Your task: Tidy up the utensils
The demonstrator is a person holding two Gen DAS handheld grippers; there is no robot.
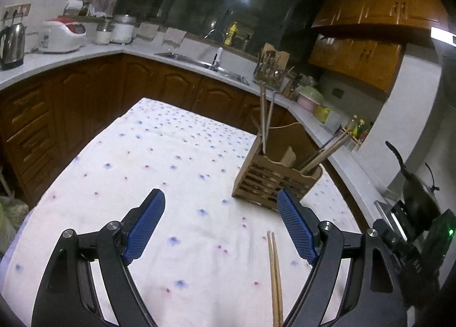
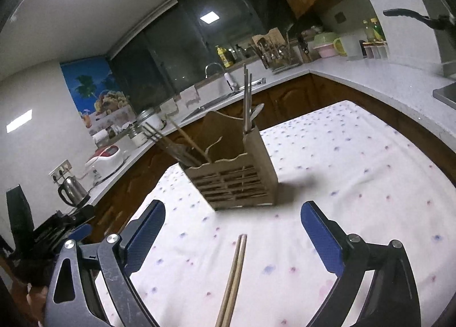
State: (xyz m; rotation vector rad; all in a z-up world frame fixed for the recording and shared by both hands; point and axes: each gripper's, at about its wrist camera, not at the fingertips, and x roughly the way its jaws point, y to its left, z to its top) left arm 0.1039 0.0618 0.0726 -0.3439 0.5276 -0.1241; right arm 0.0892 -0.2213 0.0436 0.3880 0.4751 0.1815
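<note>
A wooden slatted utensil holder (image 1: 275, 177) (image 2: 236, 176) stands on the table with the flowered white cloth (image 1: 159, 161) (image 2: 356, 173). It holds several chopsticks (image 1: 325, 154) (image 2: 176, 144) in one compartment and metal utensils (image 1: 266, 124) (image 2: 247, 102) in another. A pair of wooden chopsticks (image 1: 275, 278) (image 2: 232, 281) lies loose on the cloth in front of the holder. My left gripper (image 1: 221, 227) is open and empty, above the cloth, with the loose chopsticks just inside its right finger. My right gripper (image 2: 232, 238) is open and empty, with the chopstick tips between its fingers.
A kitchen counter (image 1: 85, 55) wraps around behind the table, with a kettle (image 1: 11, 45), rice cooker (image 1: 61, 35), sink (image 1: 199, 63) and a dish rack (image 1: 270, 70). A wok (image 1: 419, 187) sits at the right. Wooden cabinets (image 1: 85, 99) stand below the counter.
</note>
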